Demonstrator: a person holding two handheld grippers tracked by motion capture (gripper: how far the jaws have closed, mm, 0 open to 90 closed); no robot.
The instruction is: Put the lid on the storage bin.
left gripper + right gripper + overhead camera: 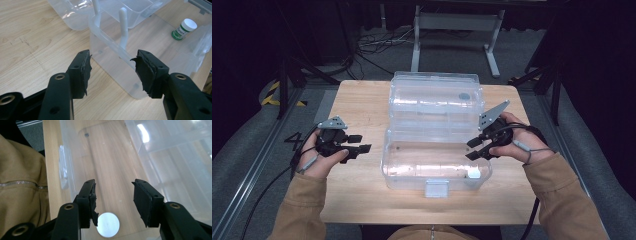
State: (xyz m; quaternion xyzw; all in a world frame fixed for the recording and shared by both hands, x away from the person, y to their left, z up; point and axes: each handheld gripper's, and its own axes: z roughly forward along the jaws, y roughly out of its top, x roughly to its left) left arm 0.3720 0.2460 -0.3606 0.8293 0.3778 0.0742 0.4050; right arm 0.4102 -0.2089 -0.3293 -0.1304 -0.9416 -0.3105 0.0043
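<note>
With our right gripper (pixel 474 149) open and empty above the small white-capped green-labelled bottle (pixel 474 173) standing in the clear plastic box's (pixel 412 175) near right corner, a careless descent could topple it, while our left gripper (pixel 359 143) waits open.

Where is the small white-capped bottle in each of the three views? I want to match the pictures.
High view: white-capped bottle in the clear box's near right corner.
Left gripper view: upper right, lying inside the box.
Right gripper view: bottom centre, its white cap between the jaws.
Shared landmark: the clear box.
</note>
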